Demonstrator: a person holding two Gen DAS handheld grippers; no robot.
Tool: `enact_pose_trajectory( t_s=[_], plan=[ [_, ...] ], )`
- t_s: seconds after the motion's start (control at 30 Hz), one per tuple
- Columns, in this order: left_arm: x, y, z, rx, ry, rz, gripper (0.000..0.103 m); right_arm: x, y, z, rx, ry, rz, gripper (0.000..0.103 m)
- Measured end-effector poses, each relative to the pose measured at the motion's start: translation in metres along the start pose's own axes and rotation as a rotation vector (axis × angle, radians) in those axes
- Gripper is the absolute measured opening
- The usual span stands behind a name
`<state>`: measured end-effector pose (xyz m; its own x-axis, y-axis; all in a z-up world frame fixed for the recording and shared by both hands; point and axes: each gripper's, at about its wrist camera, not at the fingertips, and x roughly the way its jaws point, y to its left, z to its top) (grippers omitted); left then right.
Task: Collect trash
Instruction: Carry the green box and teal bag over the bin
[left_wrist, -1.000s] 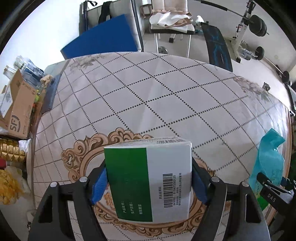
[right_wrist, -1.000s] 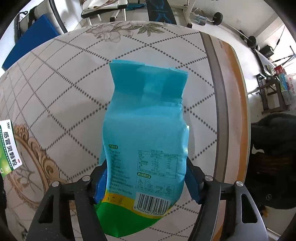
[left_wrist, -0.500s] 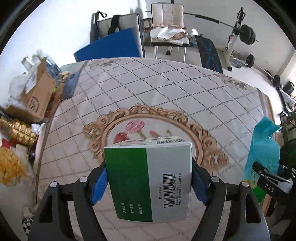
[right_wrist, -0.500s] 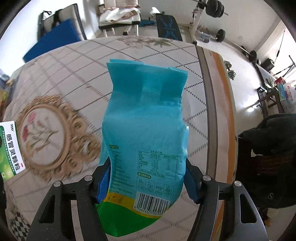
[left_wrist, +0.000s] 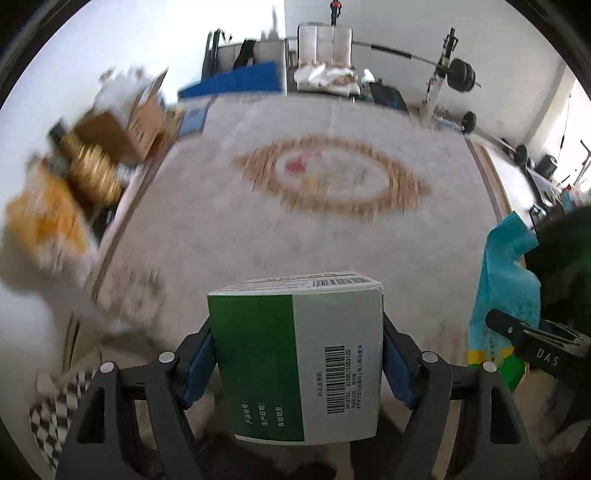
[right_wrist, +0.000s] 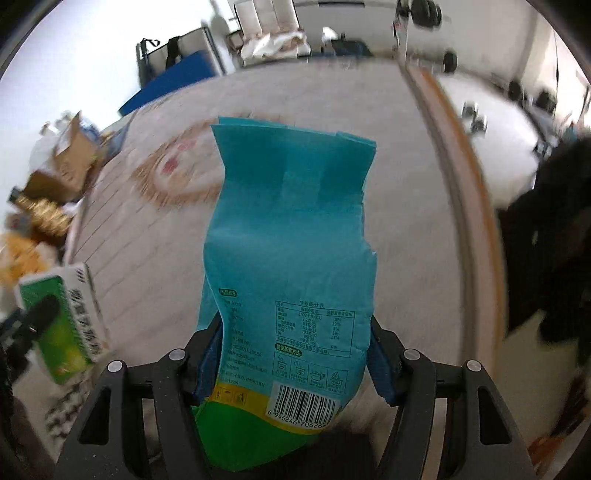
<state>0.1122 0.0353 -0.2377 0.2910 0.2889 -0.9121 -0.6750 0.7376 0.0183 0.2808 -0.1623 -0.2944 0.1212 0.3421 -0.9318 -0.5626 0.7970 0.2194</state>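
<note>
My left gripper (left_wrist: 297, 363) is shut on a green and white carton (left_wrist: 299, 358) with a barcode, held above the near edge of the patterned table (left_wrist: 221, 221). My right gripper (right_wrist: 293, 363) is shut on a tall turquoise food bag (right_wrist: 291, 258) with a green and yellow base. In the left wrist view the same bag (left_wrist: 498, 295) hangs at the right edge; in the right wrist view the carton (right_wrist: 66, 321) sits at the lower left. Both pictures are motion-blurred.
Cardboard boxes (left_wrist: 136, 118) and gold and yellow packages (left_wrist: 88, 170) crowd the floor left of the table. A chair with cloth (left_wrist: 325, 74), a blue mat (left_wrist: 236, 79) and a barbell rack (left_wrist: 443, 85) stand beyond the far edge. Dark clothing (right_wrist: 546, 240) is heaped on the right.
Both grippers have pulled back fast toward the table's near edge and risen, still holding the carton and the bag. The table's oval ornament now lies far ahead.
</note>
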Motion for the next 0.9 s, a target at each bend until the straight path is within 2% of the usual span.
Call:
enact_pose_trajectory(
  t_s=[0.07,0.17,0.27,0.37,0.53,0.63,0.73,0.83,0.9],
  plan=[
    [-0.001,0.016,-0.039,-0.019,0.047,-0.001,0.075,0.009,0.003,-0.053,0.022,0.079,0.037,0.068],
    [0.015,0.040,-0.104,-0.075,0.169,-0.015,0.075,0.032,0.010,-0.130,0.029,0.231,0.078,0.068],
    [0.060,0.060,-0.163,-0.151,0.313,-0.033,0.075,0.069,0.010,-0.187,0.035,0.367,0.090,0.068],
    [0.112,0.069,-0.198,-0.214,0.406,-0.078,0.075,0.125,0.004,-0.228,0.027,0.463,0.060,0.068],
    [0.248,0.076,-0.250,-0.326,0.533,-0.185,0.075,0.248,-0.020,-0.267,0.044,0.549,0.020,0.068],
    [0.329,0.075,-0.275,-0.343,0.586,-0.234,0.075,0.335,-0.035,-0.276,0.053,0.572,0.001,0.068],
    [0.392,0.072,-0.290,-0.343,0.632,-0.276,0.077,0.393,-0.046,-0.281,0.067,0.587,0.013,0.068],
    [0.432,0.065,-0.300,-0.326,0.660,-0.289,0.079,0.441,-0.053,-0.283,0.067,0.600,0.018,0.068],
    [0.443,0.064,-0.305,-0.324,0.672,-0.294,0.089,0.465,-0.059,-0.282,0.064,0.620,0.011,0.068]
  ],
)
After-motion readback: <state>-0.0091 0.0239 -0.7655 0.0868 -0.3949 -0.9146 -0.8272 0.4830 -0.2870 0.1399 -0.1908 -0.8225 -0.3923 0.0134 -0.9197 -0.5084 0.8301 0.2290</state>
